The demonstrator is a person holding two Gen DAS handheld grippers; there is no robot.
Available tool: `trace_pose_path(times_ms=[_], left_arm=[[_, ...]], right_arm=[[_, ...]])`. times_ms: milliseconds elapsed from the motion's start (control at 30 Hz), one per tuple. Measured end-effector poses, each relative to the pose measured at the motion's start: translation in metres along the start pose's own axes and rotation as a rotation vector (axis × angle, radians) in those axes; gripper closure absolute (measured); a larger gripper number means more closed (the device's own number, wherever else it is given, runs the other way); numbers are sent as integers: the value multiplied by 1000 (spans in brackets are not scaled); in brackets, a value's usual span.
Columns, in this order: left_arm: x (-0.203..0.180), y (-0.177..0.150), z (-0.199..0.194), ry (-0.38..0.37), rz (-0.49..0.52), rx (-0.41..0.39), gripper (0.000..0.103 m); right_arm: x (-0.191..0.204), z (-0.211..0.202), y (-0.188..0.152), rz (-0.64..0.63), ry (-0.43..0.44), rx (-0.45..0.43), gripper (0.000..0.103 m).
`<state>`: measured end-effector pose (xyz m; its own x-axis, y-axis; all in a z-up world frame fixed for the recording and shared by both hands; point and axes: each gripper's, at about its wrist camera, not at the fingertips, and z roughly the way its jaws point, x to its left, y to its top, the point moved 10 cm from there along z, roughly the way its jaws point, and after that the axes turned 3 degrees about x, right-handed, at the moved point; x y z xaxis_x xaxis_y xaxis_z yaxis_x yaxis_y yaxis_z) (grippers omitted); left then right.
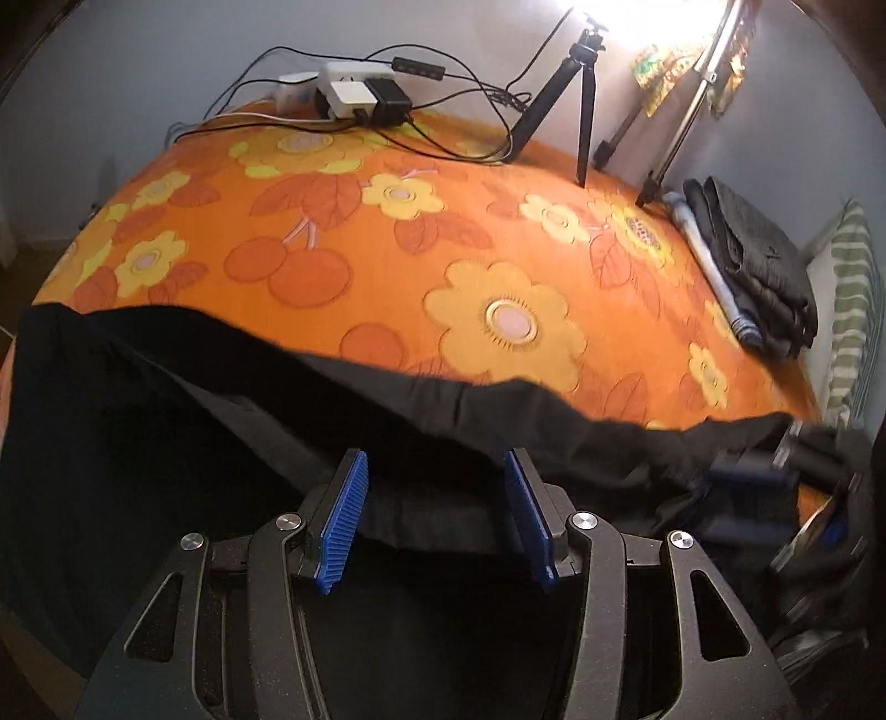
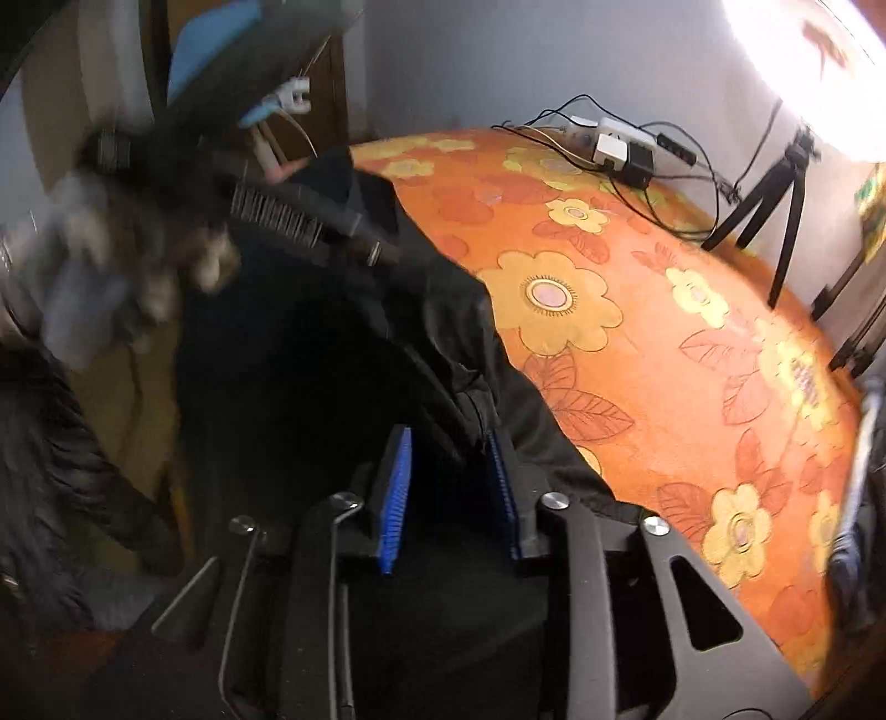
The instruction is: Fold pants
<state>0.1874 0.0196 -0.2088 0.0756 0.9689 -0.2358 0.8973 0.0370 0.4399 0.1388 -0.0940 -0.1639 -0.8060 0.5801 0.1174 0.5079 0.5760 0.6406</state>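
Orange flowery bed (image 1: 398, 249), black pants (image 1: 166, 421) bunched between both half-open grippers' fingers (image 1: 346, 515), neither visibly clamped, so cloth may slip out.

One black pants (image 1: 166, 421), one tripod (image 1: 576, 94), two hand-held grippers.

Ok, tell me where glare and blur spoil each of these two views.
Left wrist view: the lamp at top right blows out white, and the right gripper at the right edge is smeared. Right wrist view: the same glare fills the top right corner, the left gripper is motion-blurred, and the black pants lose detail in shadow.
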Motion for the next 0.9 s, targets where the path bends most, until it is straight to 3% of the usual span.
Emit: trace_pose_path(times_ms=[133,333,533,600,767,900], left_arm=[[3,-6,-1,-12,-7,7,53],[-10,-11,4,-7,65,33,53],[-18,-7,-1,0,88,15,53],[-14,-3,-6,9,76,-6,53],[8,13,-30,34,12,-85,53],[27,18,-34,63,-44,-109,53]], right_arm=[[-20,-3,14,89,30,-17,73],[-6,27,2,-39,3,101,73],[6,45,-3,-129,-56,134,74],[4,44,-1,-133,-74,128,91],[-22,25,22,-44,-110,35,95],[-62,24,46,103,-126,-3,96]])
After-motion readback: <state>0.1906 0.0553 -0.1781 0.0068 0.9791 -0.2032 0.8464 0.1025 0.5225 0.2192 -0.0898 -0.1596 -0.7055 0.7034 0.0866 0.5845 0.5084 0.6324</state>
